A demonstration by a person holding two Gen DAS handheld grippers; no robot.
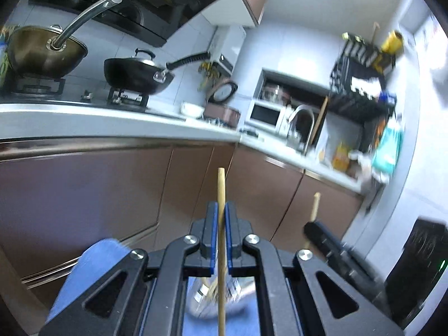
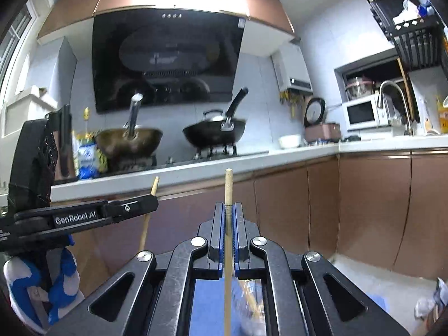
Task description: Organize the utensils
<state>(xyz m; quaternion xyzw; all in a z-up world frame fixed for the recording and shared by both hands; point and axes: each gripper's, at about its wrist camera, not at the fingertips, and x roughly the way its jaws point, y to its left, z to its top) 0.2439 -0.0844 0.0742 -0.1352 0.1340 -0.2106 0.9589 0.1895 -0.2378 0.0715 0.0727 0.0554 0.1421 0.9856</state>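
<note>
Kitchen counter [image 2: 280, 158] with two woks behind, brown cabinets below. Left gripper [image 1: 220, 233] is clamped on a wooden chopstick [image 1: 221, 252], held upright, tip raised. Right gripper [image 2: 229, 236] is closed on a second chopstick [image 2: 228, 252], likewise vertical. Both are probably gripped mid-shaft for pairing or dropping into a holder.

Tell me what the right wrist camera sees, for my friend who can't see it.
The right gripper is shut on an upright wooden chopstick. To its left, the left gripper holds another chopstick. Behind them, two woks sit on a kitchen stove.
</note>
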